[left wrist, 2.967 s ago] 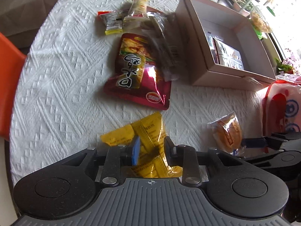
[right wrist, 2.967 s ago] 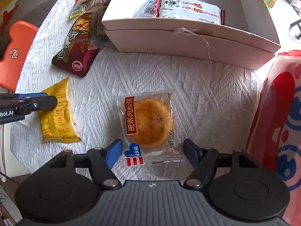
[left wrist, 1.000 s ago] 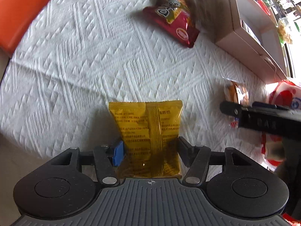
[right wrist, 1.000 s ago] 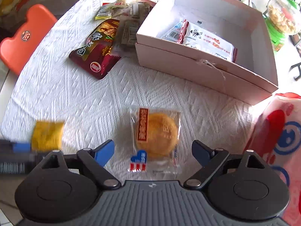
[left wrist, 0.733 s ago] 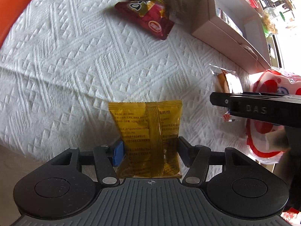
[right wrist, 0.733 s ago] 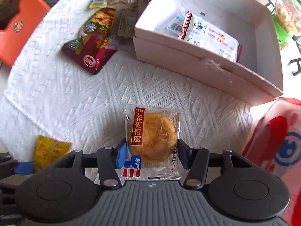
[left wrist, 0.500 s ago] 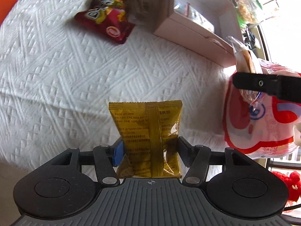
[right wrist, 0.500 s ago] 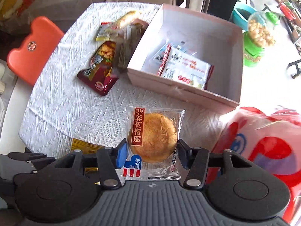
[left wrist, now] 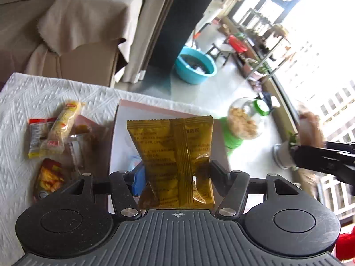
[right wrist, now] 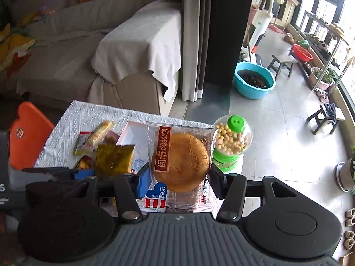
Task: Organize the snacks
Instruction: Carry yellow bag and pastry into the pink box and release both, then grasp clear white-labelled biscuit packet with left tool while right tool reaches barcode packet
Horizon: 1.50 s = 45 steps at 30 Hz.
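A yellow snack packet is clamped between the pads of the left gripper, whose jaws are closing slightly on it; the packet is held upright in the air above the pink-rimmed cardboard box. In the left wrist view the box lies behind the packet, toward 12 o'clock. A clear-wrapped round meat-floss cake is gripped by the right gripper, its pads pressed against both edges of the wrapper. In the right wrist view the box is seen at about 10 o'clock of the cake, and the yellow packet in the other gripper is seen at 9 o'clock.

Both items are judged to be in transit toward the box and not yet put down. Little of the box's inside is visible: only a pale blue-and-white wrapper is glimpsed behind the yellow packet, so how much is already sorted cannot be told for certain.

On the white embossed tablecloth, at 9 o'clock of the box, a loose heap is left: a long pale yellow wrapped stick, a red-and-white sachet, a dark red pouch and some clear wrappers. A green-capped jar of round snacks stands at 3 o'clock of the box. The task is judged to be partly done, with two releases pending and the heap untouched.
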Each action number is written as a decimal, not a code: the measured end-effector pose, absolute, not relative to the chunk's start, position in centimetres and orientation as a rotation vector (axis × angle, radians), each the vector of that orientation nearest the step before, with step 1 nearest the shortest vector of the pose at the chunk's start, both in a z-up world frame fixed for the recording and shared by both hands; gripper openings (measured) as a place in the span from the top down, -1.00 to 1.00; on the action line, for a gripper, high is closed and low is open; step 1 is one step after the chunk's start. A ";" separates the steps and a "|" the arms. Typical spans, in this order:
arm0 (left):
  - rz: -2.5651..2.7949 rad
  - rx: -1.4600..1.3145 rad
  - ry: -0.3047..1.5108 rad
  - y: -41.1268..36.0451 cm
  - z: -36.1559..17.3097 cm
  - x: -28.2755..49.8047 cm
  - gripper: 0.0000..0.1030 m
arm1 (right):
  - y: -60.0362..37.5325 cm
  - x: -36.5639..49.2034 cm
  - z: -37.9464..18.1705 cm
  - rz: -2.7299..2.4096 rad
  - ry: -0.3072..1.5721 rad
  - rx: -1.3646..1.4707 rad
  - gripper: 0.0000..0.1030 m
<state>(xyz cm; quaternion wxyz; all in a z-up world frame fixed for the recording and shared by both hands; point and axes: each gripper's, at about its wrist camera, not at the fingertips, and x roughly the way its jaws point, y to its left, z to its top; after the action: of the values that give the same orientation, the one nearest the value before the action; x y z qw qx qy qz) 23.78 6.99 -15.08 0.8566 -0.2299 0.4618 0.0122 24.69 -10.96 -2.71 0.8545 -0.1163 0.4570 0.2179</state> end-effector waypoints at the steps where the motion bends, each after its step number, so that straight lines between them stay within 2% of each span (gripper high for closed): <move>1: 0.046 -0.502 0.996 7.1 -15.7 24.6 -0.18 | -11.0 25.2 -3.0 0.452 0.971 -0.230 -0.05; 5: 0.003 -0.508 0.920 7.2 -14.4 24.5 -0.19 | -10.6 26.1 -4.7 0.468 1.030 -0.199 -0.05; 13: 0.121 -0.571 1.002 11.9 -16.5 19.1 -0.19 | -8.0 27.2 -7.1 0.450 1.075 -0.202 -0.05; 23: 0.268 -0.633 1.072 19.6 -21.5 12.9 -0.19 | -3.6 27.7 -7.2 0.431 1.093 -0.270 -0.34; 30: 0.182 -0.570 1.127 19.7 -23.0 13.5 -0.19 | -4.4 23.8 -10.3 0.402 1.238 -0.197 -0.34; 35: 0.115 -0.342 1.183 19.2 -22.6 16.5 -0.19 | -3.1 20.3 -12.9 0.399 1.348 -0.135 -0.34; 45: -0.002 -0.289 1.253 20.5 -24.3 18.6 -0.22 | 1.0 19.1 -14.9 0.370 1.341 -0.132 -0.34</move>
<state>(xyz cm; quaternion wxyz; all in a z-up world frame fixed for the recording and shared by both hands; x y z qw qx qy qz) 18.65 20.47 -24.33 0.8003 -0.1347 0.5843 -0.0011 19.11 0.98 -14.87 0.7657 -0.0608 0.6173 0.1701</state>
